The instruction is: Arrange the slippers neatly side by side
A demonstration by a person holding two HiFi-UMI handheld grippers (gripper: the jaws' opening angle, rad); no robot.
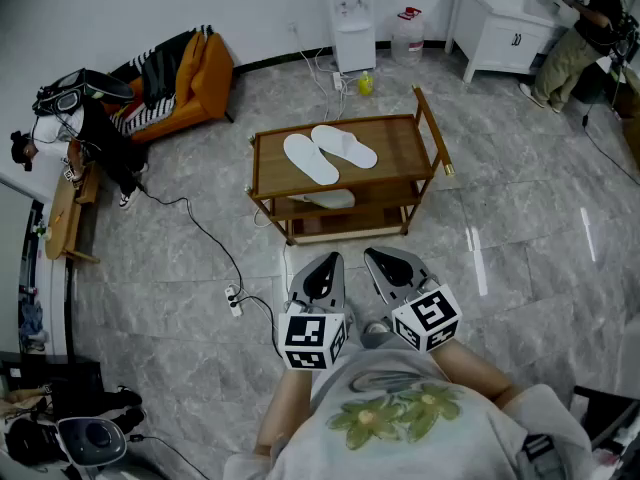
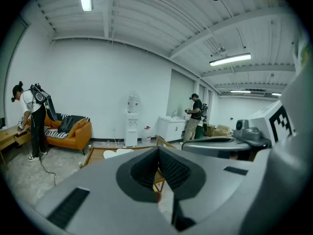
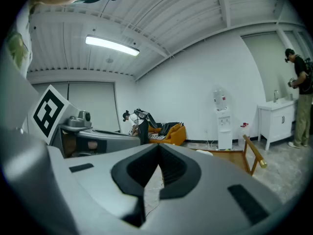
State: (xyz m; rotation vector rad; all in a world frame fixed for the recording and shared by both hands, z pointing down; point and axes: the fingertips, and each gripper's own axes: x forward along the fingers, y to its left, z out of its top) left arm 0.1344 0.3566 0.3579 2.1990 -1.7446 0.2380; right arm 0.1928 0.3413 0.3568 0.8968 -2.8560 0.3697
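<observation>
Left gripper (image 1: 327, 260) and right gripper (image 1: 381, 258): both clenched, jaws pressed together, nothing between them. They are held side by side. The two white slippers (image 1: 310, 158) lie well ahead of both grippers, on the top shelf of a wooden cart (image 1: 400, 138), angled apart.

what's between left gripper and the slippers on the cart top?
Head view: bare floor, then the cart's front edge. Nothing else.
</observation>
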